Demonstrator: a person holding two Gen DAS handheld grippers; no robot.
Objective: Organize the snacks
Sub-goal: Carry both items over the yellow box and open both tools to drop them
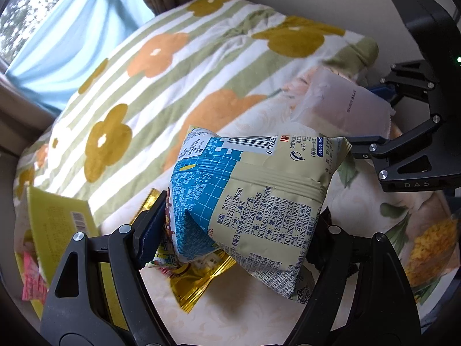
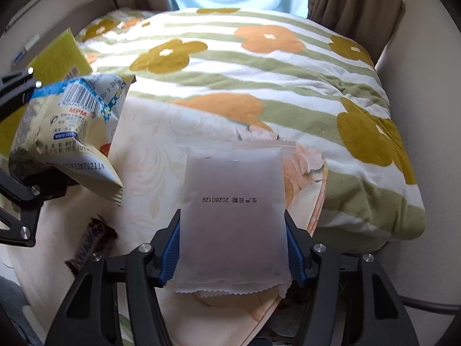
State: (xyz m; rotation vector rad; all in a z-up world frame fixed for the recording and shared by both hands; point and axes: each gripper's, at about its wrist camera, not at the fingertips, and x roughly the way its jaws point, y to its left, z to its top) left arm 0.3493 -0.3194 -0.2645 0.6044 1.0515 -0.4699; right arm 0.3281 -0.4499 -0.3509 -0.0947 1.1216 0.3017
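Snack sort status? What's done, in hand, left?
Done: nothing visibly sorted; no container in view. In hand: left tool grips a blue-and-beige snack bag; right tool grips a frosted white pouch. Left: gold packet, yellow-green packet, pink packet, corn-print bag and dark bar lie loose on the bed.

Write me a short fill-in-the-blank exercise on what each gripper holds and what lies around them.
1. The left gripper is clamped on a puffy blue-and-cream snack bag printed with a ____ near its top seam.
2. The right gripper holds a frosted ____ packet stamped with a date.
3. Behind both packets lies a striped blanket patterned with orange and mustard ____.
4. Beneath the blue-and-cream bag lies a shiny ____ wrapper.

Missing words: barcode; white; flowers; gold
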